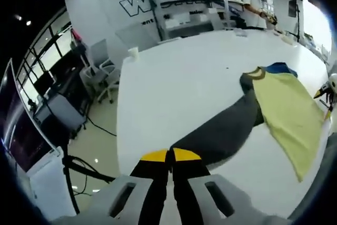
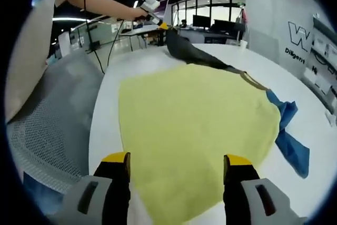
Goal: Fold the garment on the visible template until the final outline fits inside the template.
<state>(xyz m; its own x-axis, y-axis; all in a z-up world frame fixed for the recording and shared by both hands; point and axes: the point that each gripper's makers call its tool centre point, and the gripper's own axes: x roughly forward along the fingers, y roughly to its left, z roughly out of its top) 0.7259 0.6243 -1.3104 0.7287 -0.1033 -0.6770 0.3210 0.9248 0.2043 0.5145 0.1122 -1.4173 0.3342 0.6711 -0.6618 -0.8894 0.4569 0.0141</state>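
Yellow-tipped and pressed together, the left gripper's (image 1: 169, 156) jaws are clamped on the cuff end of the garment's grey sleeve (image 1: 221, 130), which runs taut from the tips back toward the yellow body panel (image 1: 289, 114). My reading is that the sleeve is held out like this so it can be carried across the body as a fold. In the right gripper view the same gripper (image 2: 158, 20) appears beyond the far edge of the garment, held in a person's hand (image 2: 138, 10), with the sleeve (image 2: 192, 51) lifted off the white table (image 2: 310, 104).

The right gripper (image 2: 178, 166) stands wide open, its two tips set apart over the near hem of the yellow panel (image 2: 195, 130), holding nothing; whether the tips touch the cloth I cannot tell. It looks placed to pin or take that hem.

The garment lies flat on the table, with a blue piece (image 2: 289, 140) poking out beside the panel, next to the brown collar (image 2: 255, 81). A mesh chair (image 2: 52, 114) sits off the table edge nearest the panel.
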